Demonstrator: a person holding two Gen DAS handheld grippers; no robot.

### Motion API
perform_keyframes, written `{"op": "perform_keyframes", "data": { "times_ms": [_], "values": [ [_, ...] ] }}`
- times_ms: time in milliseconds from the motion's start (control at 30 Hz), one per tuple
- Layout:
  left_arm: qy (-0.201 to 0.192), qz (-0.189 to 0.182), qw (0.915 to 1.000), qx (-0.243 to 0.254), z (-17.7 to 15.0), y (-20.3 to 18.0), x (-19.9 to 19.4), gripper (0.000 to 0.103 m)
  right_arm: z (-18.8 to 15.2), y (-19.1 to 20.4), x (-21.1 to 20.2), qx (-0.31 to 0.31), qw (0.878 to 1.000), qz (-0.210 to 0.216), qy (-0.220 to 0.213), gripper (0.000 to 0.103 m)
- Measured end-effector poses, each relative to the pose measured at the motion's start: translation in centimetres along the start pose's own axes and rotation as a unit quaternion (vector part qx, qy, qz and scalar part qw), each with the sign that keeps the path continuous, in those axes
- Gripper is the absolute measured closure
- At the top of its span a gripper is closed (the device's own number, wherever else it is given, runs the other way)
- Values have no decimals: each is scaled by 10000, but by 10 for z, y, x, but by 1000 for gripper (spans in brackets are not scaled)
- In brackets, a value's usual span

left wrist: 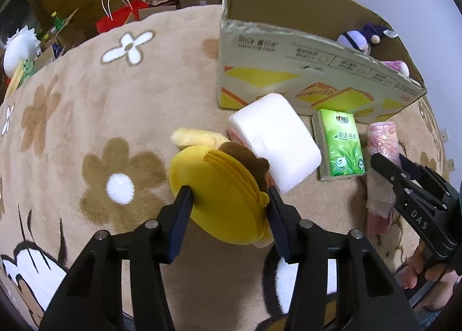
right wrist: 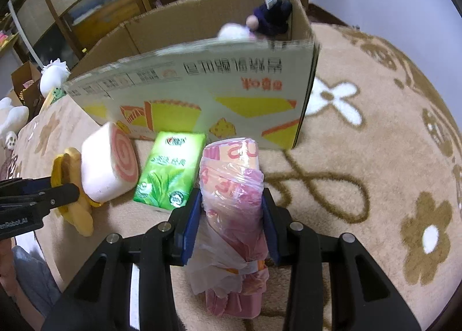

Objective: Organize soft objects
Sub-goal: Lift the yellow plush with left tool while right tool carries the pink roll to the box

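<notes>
Plainly both things are light and squashy. The left tool (left wrist: 229, 196) clasps the yellow plush (left wrist: 219, 198) across its round body, on the carpet (left wrist: 86, 117) near the cardboard box (left wrist: 288, 71). The right tool (right wrist: 231, 212) pinches the pink bag roll (right wrist: 231, 186) mid-length; its slick film could slip.

Ahead of both claws the cardboard box (left wrist: 291, 71) stands as a wall, open only at its top. Between the left claw (left wrist: 228, 198) and right claw (right wrist: 231, 204), the white swirl cushion (left wrist: 277, 140) and green tissue pack (left wrist: 340, 143) crowd the gap. Left of the left claw, the flowered carpet (left wrist: 101, 106) lies open; right of the right claw too.
</notes>
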State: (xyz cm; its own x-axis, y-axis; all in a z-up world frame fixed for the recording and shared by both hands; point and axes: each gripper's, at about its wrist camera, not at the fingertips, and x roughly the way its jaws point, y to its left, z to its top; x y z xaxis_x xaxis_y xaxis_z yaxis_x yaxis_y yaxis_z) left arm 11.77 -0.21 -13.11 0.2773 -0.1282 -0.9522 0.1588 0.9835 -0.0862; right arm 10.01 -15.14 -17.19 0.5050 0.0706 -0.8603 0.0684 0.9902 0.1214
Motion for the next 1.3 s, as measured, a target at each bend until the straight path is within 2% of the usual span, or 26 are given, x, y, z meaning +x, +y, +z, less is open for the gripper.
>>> {"op": "perform_keyframes", "data": {
  "times_ms": [267, 467, 667, 900, 1133, 1300],
  "values": [
    [-587, -79, 9982, -67, 3, 3, -31, 54, 8, -1, -37, 55, 9983, 64, -577, 67],
    [-1174, -175, 9929, -76, 3, 5, -61, 55, 13, -1, -61, 107, 9947, 177, -1012, 83],
    [-1884, -206, 9819, -24, 5, 2, -95, 55, 17, 3, -88, 122, 9900, 297, -1376, 84],
    [-2682, -75, 9633, 108, 9, -3, -125, 55, 32, 7, -132, 49, 9785, 387, -2026, 84],
    [-3074, -61, 9512, 271, 23, -12, -133, 55, 53, 5, -155, 117, 9654, 494, -2558, 84],
    [-3294, 36, 9434, 393, 39, -22, -131, 55, 63, 5, -148, 152, 9626, 556, -2647, 84]
  ]
}}
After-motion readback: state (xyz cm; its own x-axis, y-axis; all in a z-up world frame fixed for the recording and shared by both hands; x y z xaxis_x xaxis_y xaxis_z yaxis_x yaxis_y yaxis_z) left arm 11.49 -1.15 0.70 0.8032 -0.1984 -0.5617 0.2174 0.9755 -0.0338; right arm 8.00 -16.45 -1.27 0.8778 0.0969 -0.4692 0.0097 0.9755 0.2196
